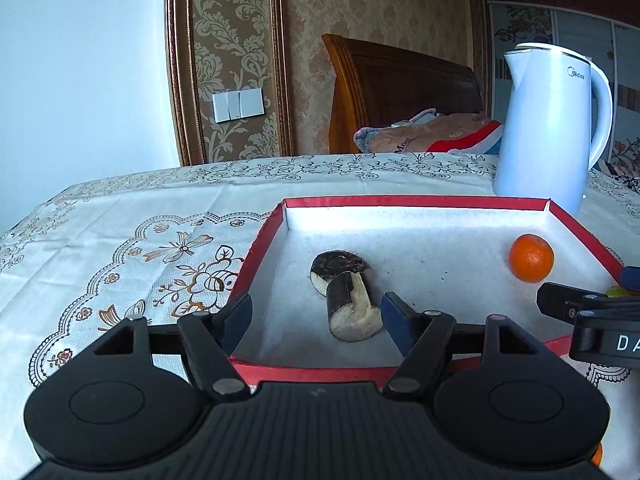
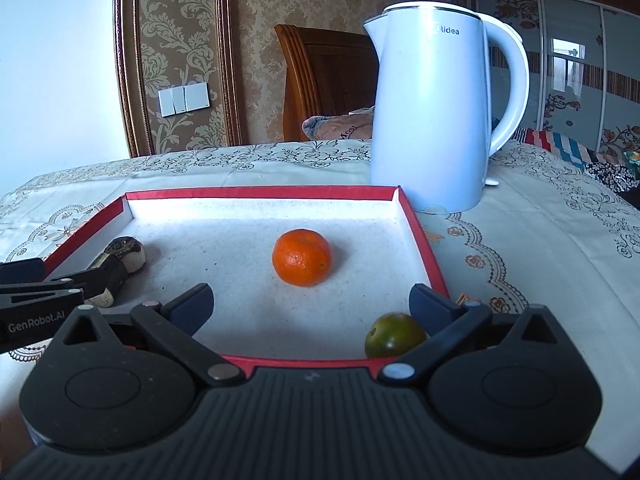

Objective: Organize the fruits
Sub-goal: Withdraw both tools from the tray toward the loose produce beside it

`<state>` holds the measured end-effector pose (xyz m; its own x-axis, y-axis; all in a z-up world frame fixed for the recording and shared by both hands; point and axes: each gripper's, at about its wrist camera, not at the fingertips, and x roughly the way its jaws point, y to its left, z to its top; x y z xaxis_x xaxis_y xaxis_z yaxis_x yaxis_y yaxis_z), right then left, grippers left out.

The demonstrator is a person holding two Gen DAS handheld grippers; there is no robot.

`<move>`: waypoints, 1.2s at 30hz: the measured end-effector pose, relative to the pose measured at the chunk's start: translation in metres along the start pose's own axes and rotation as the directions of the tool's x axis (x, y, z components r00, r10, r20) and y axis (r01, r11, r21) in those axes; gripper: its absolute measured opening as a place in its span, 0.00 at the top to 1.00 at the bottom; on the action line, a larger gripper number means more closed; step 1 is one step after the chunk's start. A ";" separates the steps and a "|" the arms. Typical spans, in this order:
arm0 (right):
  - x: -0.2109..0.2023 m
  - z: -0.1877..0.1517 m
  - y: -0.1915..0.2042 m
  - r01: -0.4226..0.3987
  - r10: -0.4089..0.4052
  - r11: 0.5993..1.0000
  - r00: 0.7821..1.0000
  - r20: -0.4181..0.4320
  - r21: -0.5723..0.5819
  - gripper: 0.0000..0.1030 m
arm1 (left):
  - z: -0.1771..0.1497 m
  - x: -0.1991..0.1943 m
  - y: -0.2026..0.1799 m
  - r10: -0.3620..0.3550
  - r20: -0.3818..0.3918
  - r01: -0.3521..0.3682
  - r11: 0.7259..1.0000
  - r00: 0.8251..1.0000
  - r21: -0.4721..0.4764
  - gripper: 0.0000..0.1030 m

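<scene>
A red-rimmed tray (image 1: 416, 201) with a white floor lies on the table, and it also shows in the right wrist view (image 2: 260, 192). In it lie two dark-skinned cut pieces (image 1: 348, 296), an orange tangerine (image 1: 531, 258) and a green tangerine (image 2: 394, 335). My left gripper (image 1: 318, 322) is open over the tray's near edge, with the cut pieces between and just beyond its fingers. My right gripper (image 2: 312, 306) is open over the tray. The orange tangerine (image 2: 302, 257) lies ahead of it and the green one rests by its right finger.
A white Midea kettle (image 2: 432, 112) stands on the patterned tablecloth (image 1: 120, 248) just behind the tray's far right corner. A wooden headboard (image 1: 400, 92) and bedding lie beyond the table. The left gripper shows at the left of the right wrist view (image 2: 52, 292).
</scene>
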<state>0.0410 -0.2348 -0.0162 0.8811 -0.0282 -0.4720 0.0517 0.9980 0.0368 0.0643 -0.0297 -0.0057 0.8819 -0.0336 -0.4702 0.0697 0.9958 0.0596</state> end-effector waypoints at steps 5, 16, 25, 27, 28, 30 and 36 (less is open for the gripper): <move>-0.008 -0.004 -0.001 -0.014 0.014 1.000 1.000 0.002 0.009 0.00 | -0.003 -0.007 0.003 -0.005 0.001 0.005 1.000 1.000 -0.008 0.31; -0.015 -0.007 -0.003 -0.025 0.025 1.000 1.000 0.003 0.018 0.00 | -0.009 -0.018 0.006 -0.028 -0.011 0.028 1.000 1.000 -0.014 0.31; -0.025 -0.011 -0.004 -0.040 0.040 0.999 0.999 0.020 0.014 0.00 | -0.014 -0.032 0.011 -0.049 0.003 0.049 0.999 0.999 -0.023 0.24; -0.025 -0.011 -0.004 -0.042 0.041 0.999 0.999 0.020 0.014 0.00 | -0.015 -0.034 0.013 -0.063 -0.005 0.063 0.998 0.998 -0.028 0.24; -0.025 -0.012 -0.004 -0.041 0.040 0.999 0.999 0.020 0.013 0.00 | -0.016 -0.035 0.013 -0.068 -0.007 0.068 0.997 0.998 -0.027 0.24; -0.025 -0.012 -0.004 -0.041 0.041 0.999 0.999 0.019 0.010 0.00 | -0.018 -0.038 0.013 -0.071 -0.004 0.071 0.997 0.997 -0.023 0.24; -0.025 -0.012 -0.003 -0.042 0.042 0.999 0.999 0.019 0.008 0.00 | -0.021 -0.043 0.013 -0.084 0.003 0.084 0.996 0.996 -0.021 0.24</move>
<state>0.0132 -0.2365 -0.0150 0.8913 0.0123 -0.4532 0.0186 0.9978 0.0636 0.0179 -0.0137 -0.0033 0.8742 -0.1174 -0.4711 0.1340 0.9910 0.0016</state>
